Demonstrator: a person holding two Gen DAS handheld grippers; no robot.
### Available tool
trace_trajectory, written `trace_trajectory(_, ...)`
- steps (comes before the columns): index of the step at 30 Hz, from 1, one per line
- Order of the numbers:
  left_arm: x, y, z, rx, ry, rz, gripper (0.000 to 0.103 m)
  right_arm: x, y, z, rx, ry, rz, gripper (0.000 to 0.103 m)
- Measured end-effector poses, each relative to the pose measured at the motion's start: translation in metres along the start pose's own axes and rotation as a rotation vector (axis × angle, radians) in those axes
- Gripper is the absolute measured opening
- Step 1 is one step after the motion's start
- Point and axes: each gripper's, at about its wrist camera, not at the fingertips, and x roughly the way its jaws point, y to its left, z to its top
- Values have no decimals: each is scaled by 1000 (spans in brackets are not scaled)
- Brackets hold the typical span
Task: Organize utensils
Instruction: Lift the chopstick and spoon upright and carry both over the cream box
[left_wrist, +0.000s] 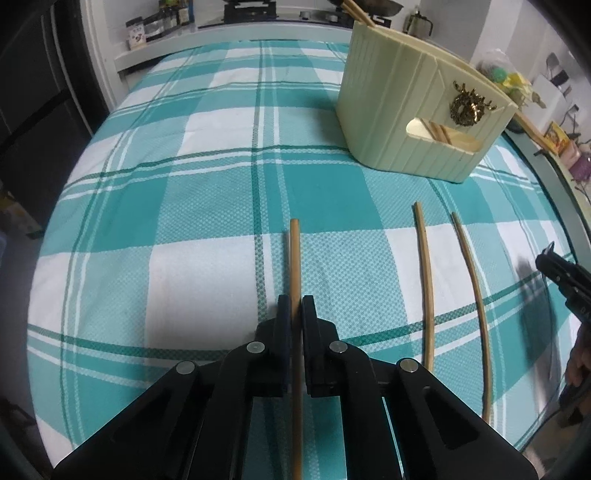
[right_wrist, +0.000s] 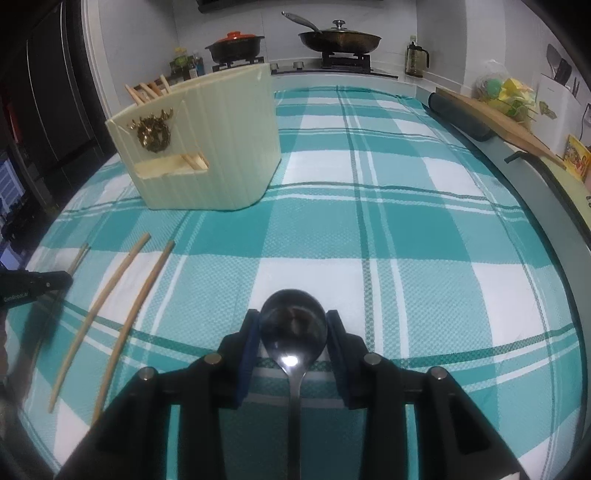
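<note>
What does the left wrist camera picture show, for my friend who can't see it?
The left claw is shut on a wooden chopstick over a teal checked cloth. Two more chopsticks lie to its right, with a cream utensil holder behind them.

the only lettering that can be made out is small white print on the side of the left claw (right_wrist: 55, 280), at the left edge of the right wrist view; it seems to begin "genrobot", the rest too small to tell. the jars (left_wrist: 147, 31) far on the counter and the yellow box (right_wrist: 578, 157) at the right carry labels, but these are too blurred to read.
</note>
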Motion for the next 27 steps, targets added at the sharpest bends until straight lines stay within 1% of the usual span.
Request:
trace_trajectory(2, -17, 0, -3, 1, -45, 2, 4, -17, 0, 0, -3, -36, 23, 36)
trace_trajectory(9, -88, 6, -10, -44, -202, -47, 4, -75, 3, -2, 6, -151, 93, 36)
trace_trajectory(16, -145, 15, -19, -110, -330, -105, 4, -117, 9, -9, 20, -229, 156, 36)
trace_trajectory(23, -180, 18, -19, -148, -422, -162, 4, -148, 15, -8, 7, -296, 200, 35)
trace_trajectory(27, -184, 17, -16, -150, -449, -174, 4, -157, 18, -3, 1, -321, 208, 35)
